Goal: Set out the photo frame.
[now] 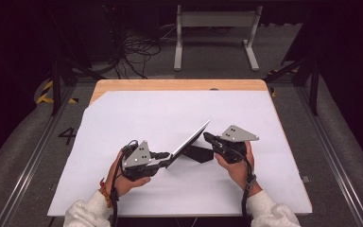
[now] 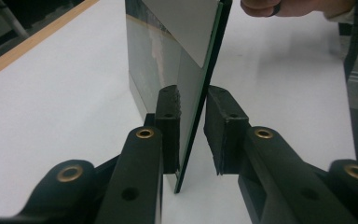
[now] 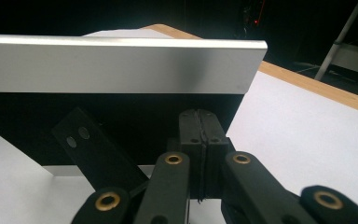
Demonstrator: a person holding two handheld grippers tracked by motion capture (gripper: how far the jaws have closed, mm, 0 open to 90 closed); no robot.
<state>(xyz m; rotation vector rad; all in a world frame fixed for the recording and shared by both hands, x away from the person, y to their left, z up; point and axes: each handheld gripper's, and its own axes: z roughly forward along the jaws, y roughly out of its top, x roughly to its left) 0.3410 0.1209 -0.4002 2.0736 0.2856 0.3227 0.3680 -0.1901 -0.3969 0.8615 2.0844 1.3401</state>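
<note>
While tilted, frame [image 2: 186, 84] sits between left gripper [image 2: 192, 100] pads, seemingly loose.

Lab / recording rig, not a home. Wood-edged bench [image 1: 179, 84] w/ white sheet [image 1: 146, 118] on top, dark curtained surround, black metal frame legs [image 1: 56, 80] at both sides, yellow-black hazard tape [image 1: 45, 92] on grey floor, loose cables [image 1: 137, 52] at back, white stand [image 1: 216, 35] behind bench.
</note>
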